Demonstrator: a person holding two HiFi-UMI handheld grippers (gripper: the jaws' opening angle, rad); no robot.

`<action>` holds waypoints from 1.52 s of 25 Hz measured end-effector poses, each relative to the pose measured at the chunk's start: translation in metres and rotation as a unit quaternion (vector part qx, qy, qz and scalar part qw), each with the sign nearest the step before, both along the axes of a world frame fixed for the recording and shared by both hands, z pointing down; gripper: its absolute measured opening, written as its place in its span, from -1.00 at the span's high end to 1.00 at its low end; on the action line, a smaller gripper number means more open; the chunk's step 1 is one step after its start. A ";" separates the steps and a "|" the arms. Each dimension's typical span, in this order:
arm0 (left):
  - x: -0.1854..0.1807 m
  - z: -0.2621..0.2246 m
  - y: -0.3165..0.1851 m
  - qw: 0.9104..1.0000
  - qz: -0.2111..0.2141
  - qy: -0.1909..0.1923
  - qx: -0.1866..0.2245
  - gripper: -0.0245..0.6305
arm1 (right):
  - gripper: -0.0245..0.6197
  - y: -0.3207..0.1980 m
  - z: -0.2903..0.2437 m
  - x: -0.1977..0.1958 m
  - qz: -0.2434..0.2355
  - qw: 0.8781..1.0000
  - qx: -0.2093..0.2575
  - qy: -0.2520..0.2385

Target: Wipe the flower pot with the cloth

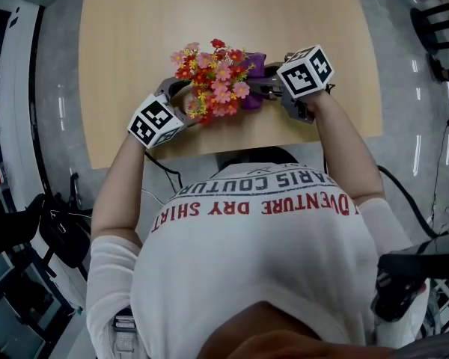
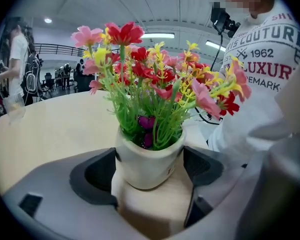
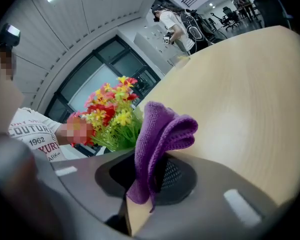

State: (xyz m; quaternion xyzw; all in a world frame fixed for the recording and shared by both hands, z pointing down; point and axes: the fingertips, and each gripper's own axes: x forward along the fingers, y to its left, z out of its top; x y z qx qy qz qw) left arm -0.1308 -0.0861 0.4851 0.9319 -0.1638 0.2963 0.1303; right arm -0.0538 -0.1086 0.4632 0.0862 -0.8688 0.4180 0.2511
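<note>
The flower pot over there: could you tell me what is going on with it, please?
A person works at a wooden table. The left hand-held gripper clamps the white flower pot, while the right hand-held gripper pinches a purple cloth beside the flowers. The cloth is not seen touching the pot.

We see our left gripper (image 2: 151, 170) closed on a white flower pot (image 2: 147, 161), both dark pads (image 2: 97, 173) against its sides, red, pink and yellow flowers (image 2: 155, 79) rising above the pale wooden table (image 2: 50, 129)
</note>
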 end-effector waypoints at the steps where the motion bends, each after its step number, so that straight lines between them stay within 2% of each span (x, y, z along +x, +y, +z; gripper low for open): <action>1: 0.000 0.000 0.000 1.000 0.000 0.001 0.000 -0.37 | 0.73 0.000 0.006 0.001 -0.003 1.000 0.001 0.013; 7: 0.000 0.000 0.000 1.000 -0.002 0.006 0.001 -0.37 | 0.73 -0.002 0.047 0.006 0.002 0.996 0.004 0.094; 14: 0.001 0.000 0.000 1.000 -0.013 0.004 0.001 -0.37 | 0.73 -0.005 0.048 0.009 0.019 0.995 0.001 0.094; 17: 0.000 -0.001 0.001 0.999 -0.037 0.003 0.003 -0.37 | 0.73 -0.005 0.048 0.010 0.031 0.996 -0.006 0.084; 21: -0.008 -0.007 0.002 0.994 -0.106 0.018 0.022 -0.37 | 0.73 -0.005 0.047 0.012 0.041 0.996 -0.007 0.078; 23: -0.011 -0.009 0.006 0.987 -0.154 0.031 0.025 -0.37 | 0.73 -0.005 0.046 0.012 0.046 0.996 -0.003 0.077; 26: -0.010 -0.011 0.014 0.972 -0.226 0.056 0.021 -0.37 | 0.73 -0.004 0.045 0.013 0.058 0.996 -0.001 0.074; 30: 0.000 -0.013 0.021 0.953 -0.293 0.078 0.024 -0.45 | 0.73 -0.002 0.041 0.014 0.073 0.995 0.002 0.068; 33: 0.010 -0.013 0.022 0.939 -0.333 0.080 0.035 -0.51 | 0.73 0.000 0.039 0.017 0.079 0.995 0.005 0.062; 38: 0.014 -0.010 0.016 0.910 -0.405 0.057 0.064 -0.55 | 0.72 0.008 0.039 0.025 0.088 0.995 0.002 0.054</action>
